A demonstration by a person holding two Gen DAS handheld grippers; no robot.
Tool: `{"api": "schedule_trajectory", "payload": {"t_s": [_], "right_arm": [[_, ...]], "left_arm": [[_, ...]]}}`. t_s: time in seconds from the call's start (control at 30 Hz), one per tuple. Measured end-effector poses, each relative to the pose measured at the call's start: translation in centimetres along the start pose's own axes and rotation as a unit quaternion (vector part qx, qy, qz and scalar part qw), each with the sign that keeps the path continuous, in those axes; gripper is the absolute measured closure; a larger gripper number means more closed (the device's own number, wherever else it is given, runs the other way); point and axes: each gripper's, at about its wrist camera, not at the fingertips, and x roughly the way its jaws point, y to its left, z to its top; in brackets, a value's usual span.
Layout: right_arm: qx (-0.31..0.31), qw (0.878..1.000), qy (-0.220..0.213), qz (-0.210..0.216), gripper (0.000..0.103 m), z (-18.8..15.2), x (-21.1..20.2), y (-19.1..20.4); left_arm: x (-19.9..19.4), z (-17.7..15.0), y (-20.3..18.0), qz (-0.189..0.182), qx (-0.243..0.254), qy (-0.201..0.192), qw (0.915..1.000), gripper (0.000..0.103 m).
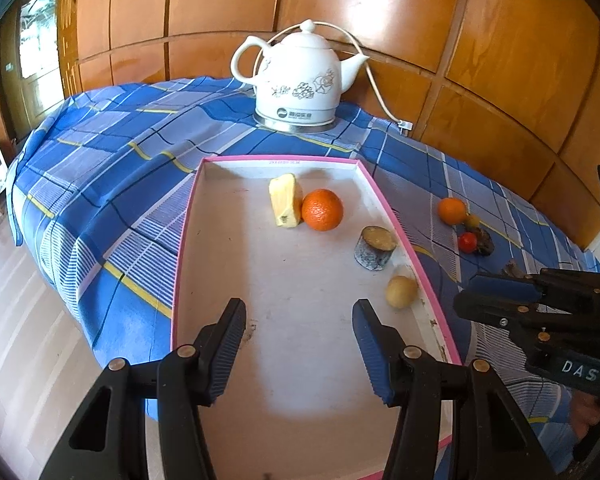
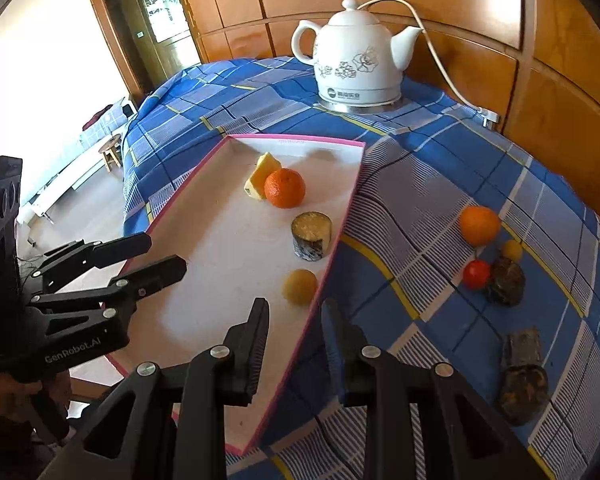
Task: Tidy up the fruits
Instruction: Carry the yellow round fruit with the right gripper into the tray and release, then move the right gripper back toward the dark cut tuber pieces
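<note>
Your left gripper (image 1: 299, 344) hovers over the near end of the pink-rimmed tray (image 1: 186, 216), jaws wide, nothing between them. Your right gripper (image 2: 294, 340) sits at the tray's right rim — jaws partly apart and empty, one finger over the tray, the other over the blue plaid cloth (image 2: 400, 184).

Inside the tray: a yellow wedge (image 1: 286, 200) touching an orange (image 1: 322, 209) at the far end, a dark-skinned cut cylinder (image 1: 375, 248) nearer along the right wall, and a small yellow round fruit (image 1: 401, 291) nearest, just beside that wall.

Out on the cloth, right of the tray: a second orange (image 2: 480, 225), a small yellow fruit (image 2: 512, 250), a red fruit (image 2: 476, 275) touching a dark lump (image 2: 506, 281), and nearer, a dark brown elongated piece (image 2: 522, 376).

A white kettle (image 1: 300, 76) stands at the far edge of the bench, by the wood panelling.
</note>
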Motion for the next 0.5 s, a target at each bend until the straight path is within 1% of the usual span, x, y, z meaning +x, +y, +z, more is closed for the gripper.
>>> {"api": "schedule_trajectory", "payload": {"t_s": [0.5], "right_arm": [[0.006, 0.999, -0.006, -0.037, 0.075, -1.2, -2.9, -3.3]], "left_arm": [[-0.3, -0.2, -1.3, -0.007, 0.023, -0.003, 0.9997, 0.047]]}}
